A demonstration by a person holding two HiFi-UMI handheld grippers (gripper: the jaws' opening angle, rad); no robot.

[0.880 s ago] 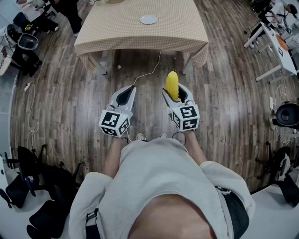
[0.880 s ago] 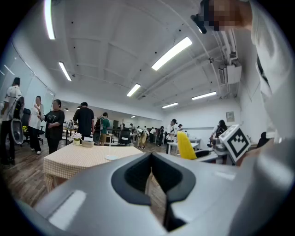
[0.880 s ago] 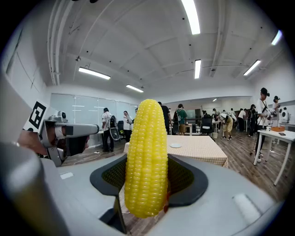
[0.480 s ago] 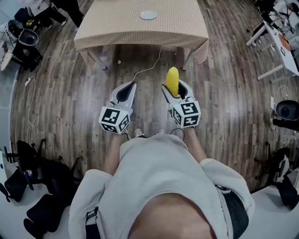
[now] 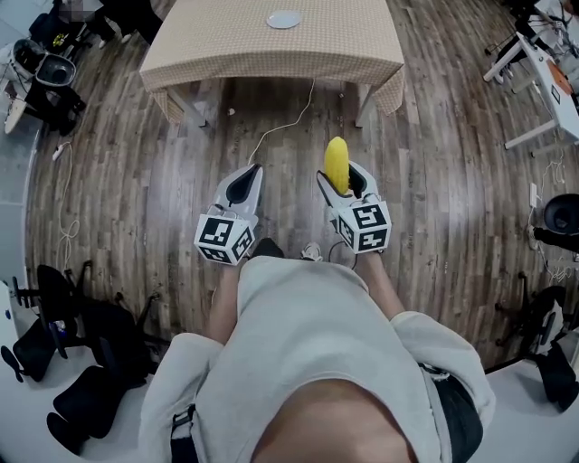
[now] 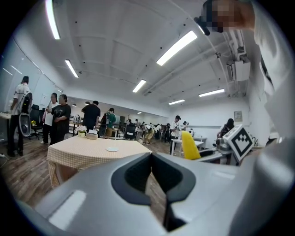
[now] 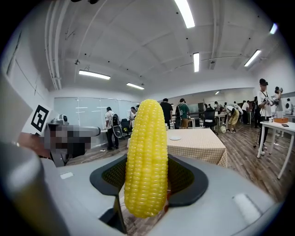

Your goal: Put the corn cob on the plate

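Observation:
A yellow corn cob [image 5: 336, 165] stands upright between the jaws of my right gripper [image 5: 342, 177], which is shut on it. In the right gripper view the corn cob [image 7: 146, 156] fills the centre. The small white plate [image 5: 283, 19] lies on the checked-cloth table [image 5: 226, 45] far ahead, across bare wooden floor, and shows again as the plate [image 7: 174, 138] past the cob. My left gripper [image 5: 246, 175] hangs level beside the right, jaws together with nothing in them. Its view shows the plate [image 6: 112, 149] on the table and the corn cob [image 6: 190, 145] off to the right.
A white cable [image 5: 276, 127] trails on the wood floor from under the table. Black office chairs [image 5: 54, 72] and bags stand at the left, white desks [image 5: 543, 63] and a stool [image 5: 563, 217] at the right. Several people stand behind the table.
The table and plate have slid toward the top edge of the head view. Both grippers keep their pose, the corn still held. A dark shoe now shows below the left gripper.

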